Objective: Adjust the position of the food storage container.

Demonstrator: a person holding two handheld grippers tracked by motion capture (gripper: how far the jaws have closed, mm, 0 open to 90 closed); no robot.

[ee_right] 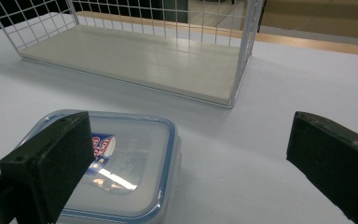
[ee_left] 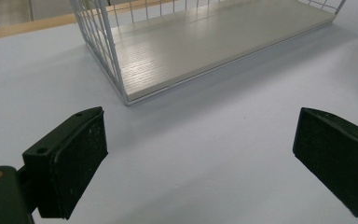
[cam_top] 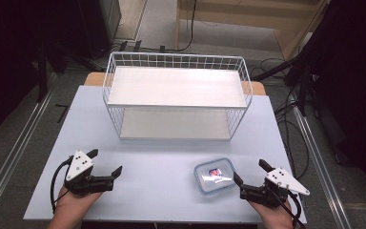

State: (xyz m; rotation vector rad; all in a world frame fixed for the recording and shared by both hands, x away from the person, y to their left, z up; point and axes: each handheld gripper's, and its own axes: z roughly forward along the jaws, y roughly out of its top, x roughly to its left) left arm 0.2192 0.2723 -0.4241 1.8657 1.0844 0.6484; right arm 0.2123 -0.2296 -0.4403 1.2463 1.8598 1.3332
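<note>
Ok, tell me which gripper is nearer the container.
Right. The right gripper sits just beside the container, open, on its right. The left gripper is open too, far across the table on the container's left.

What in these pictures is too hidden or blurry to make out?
- Container contents: only a small, blurred red-and-blue label shows, in the high view and the right gripper view.
- Container's near left corner: right gripper view, hidden behind that gripper's left jaw.
- Wire rack lower shelf's rear: high view, hidden beneath the upper shelf.
</note>
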